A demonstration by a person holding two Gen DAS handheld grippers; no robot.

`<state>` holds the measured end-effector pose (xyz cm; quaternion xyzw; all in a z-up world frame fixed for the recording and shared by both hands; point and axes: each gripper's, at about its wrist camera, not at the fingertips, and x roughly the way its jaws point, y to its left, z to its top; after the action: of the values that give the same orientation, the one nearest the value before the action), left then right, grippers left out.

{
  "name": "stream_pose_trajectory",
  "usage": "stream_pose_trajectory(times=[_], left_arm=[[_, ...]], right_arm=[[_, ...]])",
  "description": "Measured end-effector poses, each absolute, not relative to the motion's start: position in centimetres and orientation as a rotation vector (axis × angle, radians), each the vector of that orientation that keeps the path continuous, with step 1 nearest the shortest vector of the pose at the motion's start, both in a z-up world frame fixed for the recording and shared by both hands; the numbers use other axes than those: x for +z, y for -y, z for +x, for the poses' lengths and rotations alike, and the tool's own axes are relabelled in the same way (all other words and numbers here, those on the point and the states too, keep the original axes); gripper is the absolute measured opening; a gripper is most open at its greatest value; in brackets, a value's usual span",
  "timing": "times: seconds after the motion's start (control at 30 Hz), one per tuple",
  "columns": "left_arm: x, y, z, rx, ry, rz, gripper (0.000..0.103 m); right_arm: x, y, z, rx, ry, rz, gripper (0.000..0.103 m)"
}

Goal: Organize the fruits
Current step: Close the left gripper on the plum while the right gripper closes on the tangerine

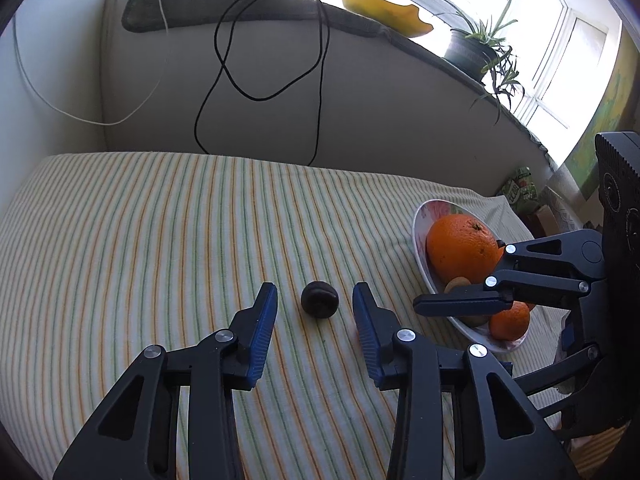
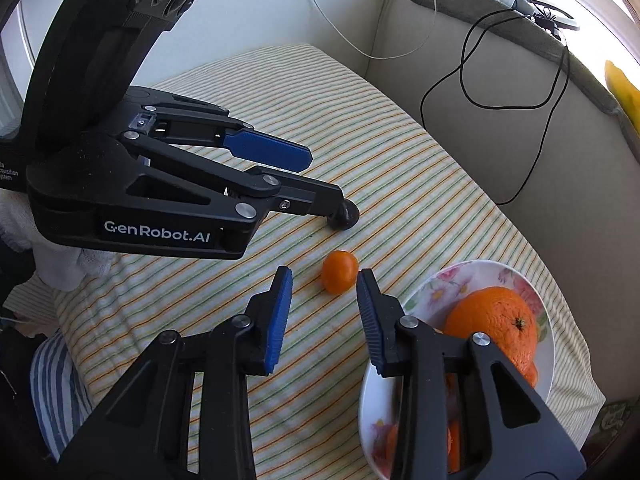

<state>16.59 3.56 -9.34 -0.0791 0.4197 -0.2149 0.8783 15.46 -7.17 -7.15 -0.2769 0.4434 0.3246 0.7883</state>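
A dark round fruit (image 1: 319, 300) lies on the striped cloth (image 1: 160, 240) between the fingertips of my left gripper (image 1: 314, 306). The left gripper is open, with a gap on each side of the fruit. In the right wrist view a small orange fruit (image 2: 339, 278) lies on the cloth between the tips of my right gripper (image 2: 324, 294). It sits close to the right pad and well off the left pad, so this gripper is open. A floral plate (image 1: 420, 216) holds a big orange (image 1: 460, 248) and a small mandarin (image 1: 510, 322). My right gripper (image 1: 428, 300) hovers by its near rim.
The left gripper (image 2: 324, 184) reaches in from the left toward the dark fruit (image 2: 344, 218), beside the plate (image 2: 472, 272). A grey padded back (image 1: 360, 120) with a hanging black cable (image 1: 320, 80) borders the cloth. A potted plant (image 1: 472, 48) stands on the sill.
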Motion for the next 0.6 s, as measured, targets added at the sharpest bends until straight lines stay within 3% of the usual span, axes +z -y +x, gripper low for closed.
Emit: stream_pose_trajectory(times=[0.4, 0.6], left_arm=[[-11.1, -2.5, 17.9, -0.470, -0.916, -0.148, 0.037], [-11.4, -2.2, 18.2, -0.474, -0.927, -0.145, 0.029]], right_arm=[[-9.0, 6.4, 16.6, 0.707, -1.001, -0.683, 0.032], [-9.4, 6.1, 17.2, 0.708, -1.007, -0.694, 0.031]])
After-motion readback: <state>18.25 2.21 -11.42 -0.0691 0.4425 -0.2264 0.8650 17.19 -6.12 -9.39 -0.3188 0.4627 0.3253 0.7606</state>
